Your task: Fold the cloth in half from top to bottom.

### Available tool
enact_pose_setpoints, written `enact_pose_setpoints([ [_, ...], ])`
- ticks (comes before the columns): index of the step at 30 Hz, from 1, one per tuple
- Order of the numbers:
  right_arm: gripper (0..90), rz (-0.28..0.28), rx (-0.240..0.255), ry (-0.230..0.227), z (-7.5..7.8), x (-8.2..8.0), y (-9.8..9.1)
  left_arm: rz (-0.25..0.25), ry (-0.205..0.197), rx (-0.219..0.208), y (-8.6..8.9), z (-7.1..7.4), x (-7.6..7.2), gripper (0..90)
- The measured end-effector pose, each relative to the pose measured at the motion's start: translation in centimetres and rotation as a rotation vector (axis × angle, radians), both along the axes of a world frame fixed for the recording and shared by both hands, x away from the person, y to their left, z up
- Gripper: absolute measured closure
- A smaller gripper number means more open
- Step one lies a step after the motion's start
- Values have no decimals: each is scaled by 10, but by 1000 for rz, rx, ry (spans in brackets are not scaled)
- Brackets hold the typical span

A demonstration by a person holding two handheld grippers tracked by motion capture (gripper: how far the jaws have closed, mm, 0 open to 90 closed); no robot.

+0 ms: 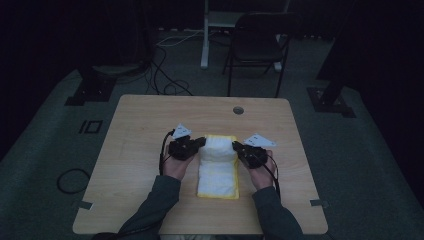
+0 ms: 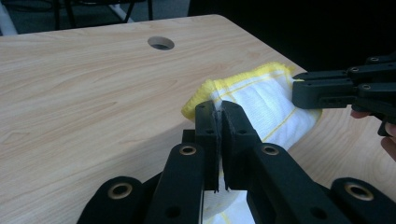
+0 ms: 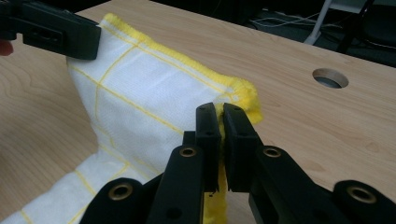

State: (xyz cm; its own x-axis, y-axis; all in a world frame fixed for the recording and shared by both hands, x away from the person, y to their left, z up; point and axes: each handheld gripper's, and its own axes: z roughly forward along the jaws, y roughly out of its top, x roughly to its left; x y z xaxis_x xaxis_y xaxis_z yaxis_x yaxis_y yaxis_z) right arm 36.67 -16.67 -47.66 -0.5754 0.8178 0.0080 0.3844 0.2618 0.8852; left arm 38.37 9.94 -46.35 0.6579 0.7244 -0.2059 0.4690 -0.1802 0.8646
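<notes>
A white cloth with yellow edging and yellow grid lines (image 1: 218,165) lies lengthwise on the middle of the wooden table. Its far end is lifted off the surface. My left gripper (image 1: 202,142) is shut on the far left corner of the cloth (image 2: 261,100), with the fabric pinched between the jaws (image 2: 218,114). My right gripper (image 1: 235,146) is shut on the far right corner, where the yellow hem (image 3: 245,95) bunches beside the jaws (image 3: 221,116). Each gripper view also shows the other gripper holding the opposite corner (image 2: 327,88) (image 3: 60,32).
The table (image 1: 140,130) has a round cable hole (image 1: 238,110) near its far edge. Beyond it stand a dark folding chair (image 1: 257,42) and a white desk leg (image 1: 205,35), with cables on the carpet. The person's sleeves (image 1: 155,205) come in at the bottom.
</notes>
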Motion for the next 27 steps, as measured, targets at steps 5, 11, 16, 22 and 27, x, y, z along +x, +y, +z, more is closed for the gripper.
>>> enact_pose_setpoints([
  [5, 863, 4, 2, -1, 0, -6, 0, -8, -4, -3, 1, 0, -6, 869],
  [11, 863, 10, 9, 3, -3, -14, -1, -16, -6, -11, 3, -2, -13, 869],
  [16, 863, 15, 10, 3, -5, -20, 0, -17, 0, -23, 4, -5, -18, 868],
  [22, 863, 22, 4, 7, -8, -27, 0, -29, 0, -29, 5, -8, -26, 867],
  [27, 862, 28, -2, 22, -14, -30, 0, -33, 3, -18, 4, -13, -31, 867],
])
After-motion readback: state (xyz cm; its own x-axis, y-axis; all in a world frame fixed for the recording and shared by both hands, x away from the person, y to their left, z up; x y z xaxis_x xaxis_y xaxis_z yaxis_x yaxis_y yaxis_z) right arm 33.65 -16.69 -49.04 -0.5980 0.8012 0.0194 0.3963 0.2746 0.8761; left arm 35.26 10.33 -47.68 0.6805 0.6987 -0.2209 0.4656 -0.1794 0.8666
